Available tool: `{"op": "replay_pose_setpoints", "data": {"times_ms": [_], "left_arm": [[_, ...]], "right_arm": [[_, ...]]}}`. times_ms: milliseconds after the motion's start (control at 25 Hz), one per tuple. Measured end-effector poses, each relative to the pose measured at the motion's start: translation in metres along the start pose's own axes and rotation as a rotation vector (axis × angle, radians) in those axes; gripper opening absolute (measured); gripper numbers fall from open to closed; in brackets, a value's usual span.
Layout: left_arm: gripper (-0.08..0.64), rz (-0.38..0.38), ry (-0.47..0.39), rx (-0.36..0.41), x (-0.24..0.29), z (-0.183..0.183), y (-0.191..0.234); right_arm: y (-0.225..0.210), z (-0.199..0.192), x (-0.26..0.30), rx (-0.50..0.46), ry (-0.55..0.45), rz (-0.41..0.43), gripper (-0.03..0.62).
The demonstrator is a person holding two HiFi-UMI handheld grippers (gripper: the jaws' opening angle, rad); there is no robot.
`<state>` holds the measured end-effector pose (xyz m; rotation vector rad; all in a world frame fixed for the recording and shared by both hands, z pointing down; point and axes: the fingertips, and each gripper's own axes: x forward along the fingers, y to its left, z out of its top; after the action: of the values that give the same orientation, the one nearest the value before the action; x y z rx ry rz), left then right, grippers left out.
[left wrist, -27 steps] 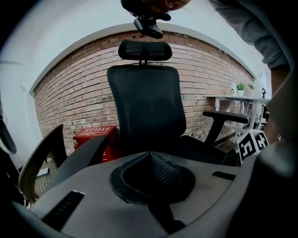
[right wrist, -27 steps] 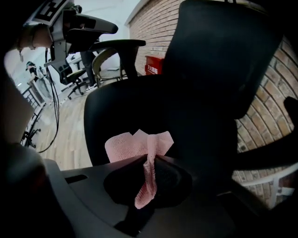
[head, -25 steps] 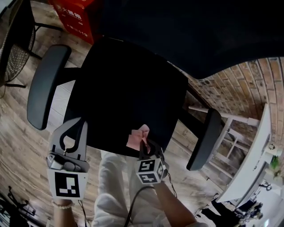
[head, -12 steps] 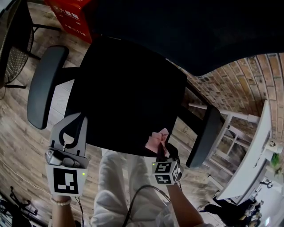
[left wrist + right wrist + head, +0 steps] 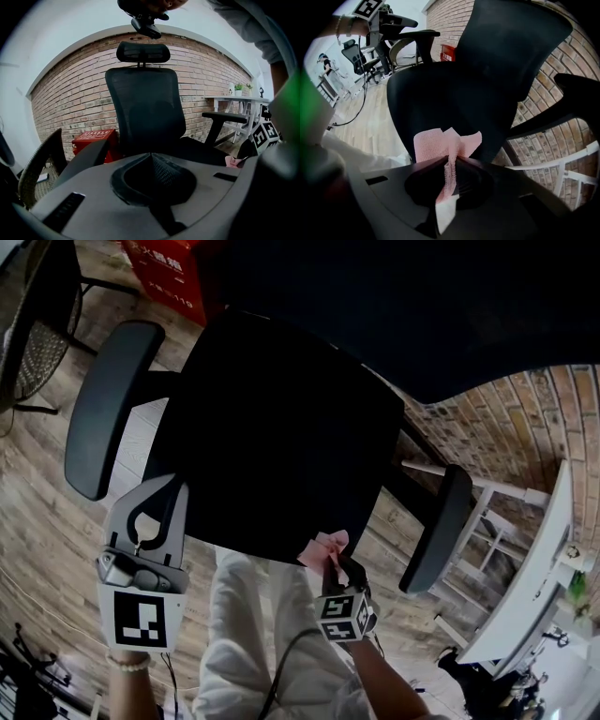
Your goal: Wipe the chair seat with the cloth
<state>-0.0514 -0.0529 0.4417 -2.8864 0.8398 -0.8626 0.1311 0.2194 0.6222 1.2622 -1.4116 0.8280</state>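
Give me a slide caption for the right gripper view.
Right gripper clamps a pink cloth at the front edge of the black chair seat.

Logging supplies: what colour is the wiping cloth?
Pink; the cloth shows best in the right gripper view.

Chair seat (image 5: 281, 427) open from the front, armrests (image 5: 108, 409) flanking both sides — backrest (image 5: 422, 306) closing the rear

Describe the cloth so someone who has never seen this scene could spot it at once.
Find the black office chair filling the middle of the head view and go to the front edge of its seat, nearest the person. There the right gripper is shut on the cloth, small and crumpled. It is the only pink thing beside the black seat and dark gripper.
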Motion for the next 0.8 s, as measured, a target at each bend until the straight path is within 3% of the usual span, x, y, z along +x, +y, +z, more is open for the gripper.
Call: {"op": "replay_pose_setpoints", "data": {"times_ms": [320,800], "left_arm": [[0.018,0.05,0.026,-0.029,-0.029,-0.022,0.013],[0.018,0.143,0.056,-0.07,-0.078,-0.054,0.045]], "right_arm": [[0.058,0.046,0.014,-0.038,-0.08,0.085,0.055],[0.172,0.163,0.034,-0.135,-0.24,0.217,0.055]]}}
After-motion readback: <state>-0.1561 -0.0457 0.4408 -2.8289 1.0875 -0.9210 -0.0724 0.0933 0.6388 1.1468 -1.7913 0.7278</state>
